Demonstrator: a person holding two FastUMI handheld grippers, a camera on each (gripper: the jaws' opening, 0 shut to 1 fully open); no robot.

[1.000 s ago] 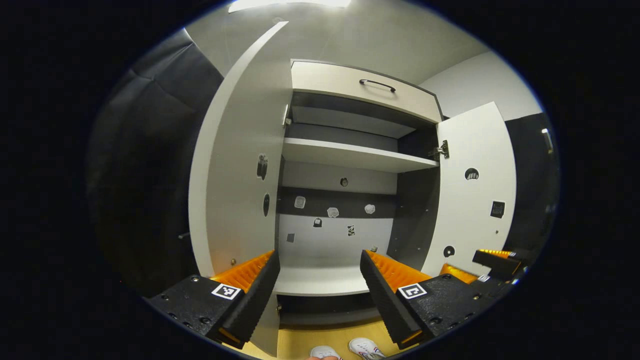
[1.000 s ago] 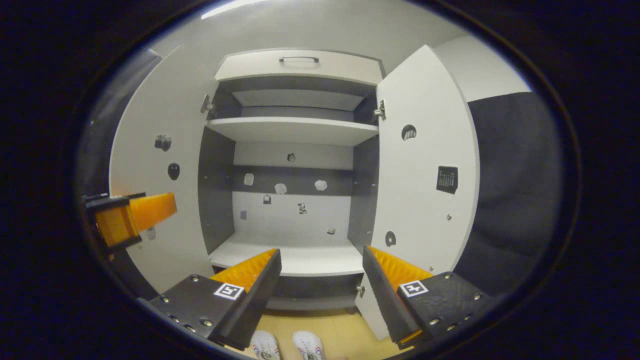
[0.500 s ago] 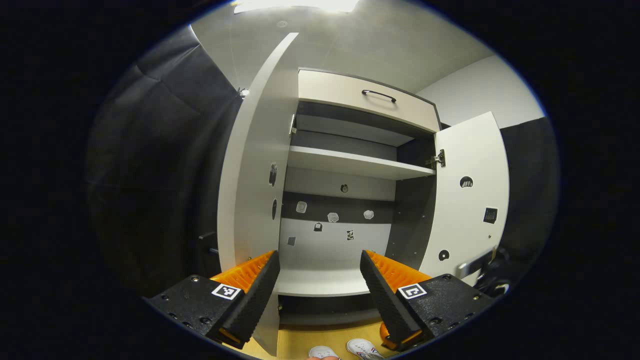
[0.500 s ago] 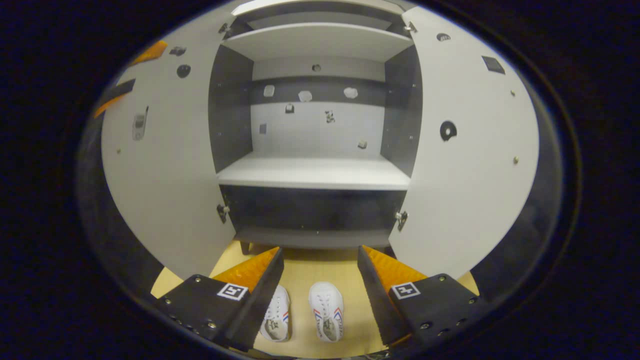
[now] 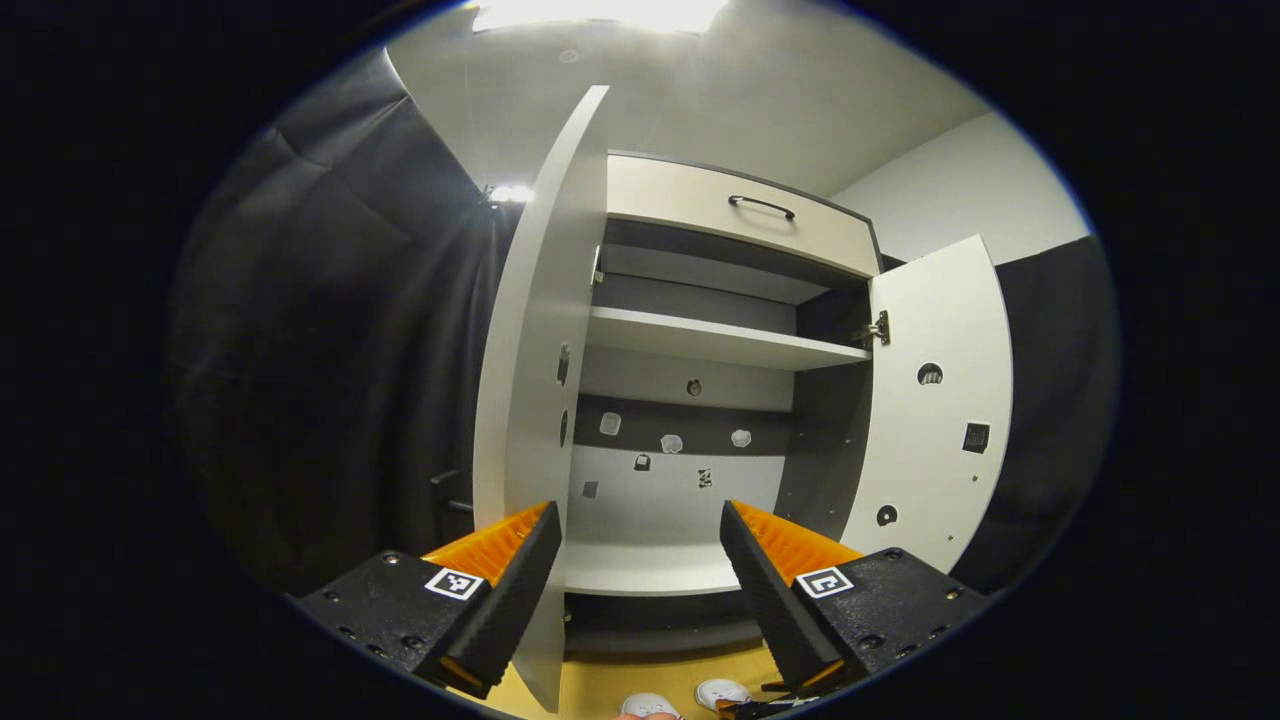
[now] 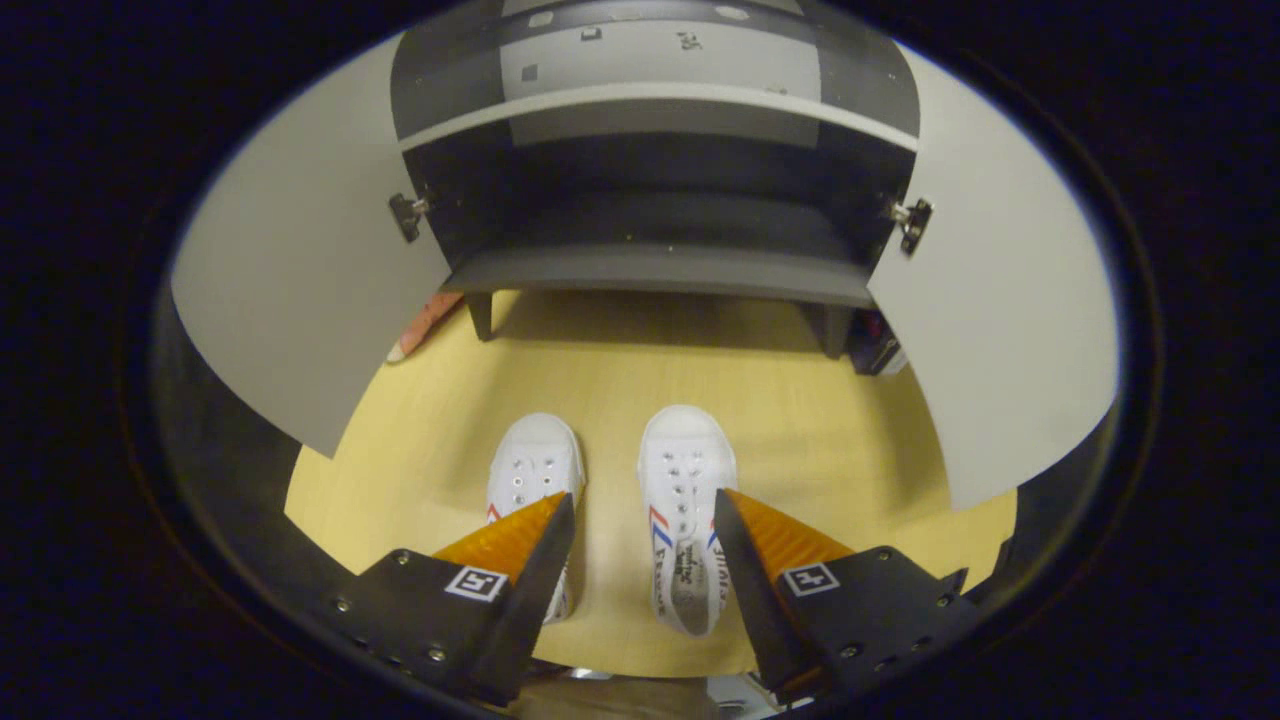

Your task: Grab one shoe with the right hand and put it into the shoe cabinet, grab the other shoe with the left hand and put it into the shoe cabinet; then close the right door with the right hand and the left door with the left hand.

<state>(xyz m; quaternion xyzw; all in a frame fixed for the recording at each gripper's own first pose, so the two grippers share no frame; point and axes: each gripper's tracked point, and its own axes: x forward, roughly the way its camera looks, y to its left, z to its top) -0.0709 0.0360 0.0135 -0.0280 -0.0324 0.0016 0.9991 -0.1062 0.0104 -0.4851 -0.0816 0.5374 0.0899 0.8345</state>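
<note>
Two white shoes stand side by side on the wooden floor, toes toward the cabinet: the left shoe (image 6: 535,470) and the right shoe (image 6: 685,500). My right gripper (image 6: 640,525) hangs open just above them, its fingers straddling the right shoe without touching it. The shoe cabinet (image 6: 660,150) stands beyond with both doors swung wide. In the left gripper view my left gripper (image 5: 640,545) is open and empty, held high and facing the cabinet's shelves (image 5: 720,340); the left door (image 5: 535,380) is seen edge-on, the right door (image 5: 935,410) open. The shoes' toes (image 5: 722,692) peek in at the bottom.
The cabinet's lower shelf (image 6: 660,100) and dark bottom compartment (image 6: 660,215) lie open. A drawer with a handle (image 5: 760,205) tops the cabinet. Black cloth walls (image 5: 330,350) flank it. A pink object (image 6: 425,325) lies on the floor behind the left door (image 6: 300,290).
My right gripper has tipped down from facing the shelves to hovering over the shoes on the floor. The left gripper drifted slightly left and stayed open.
</note>
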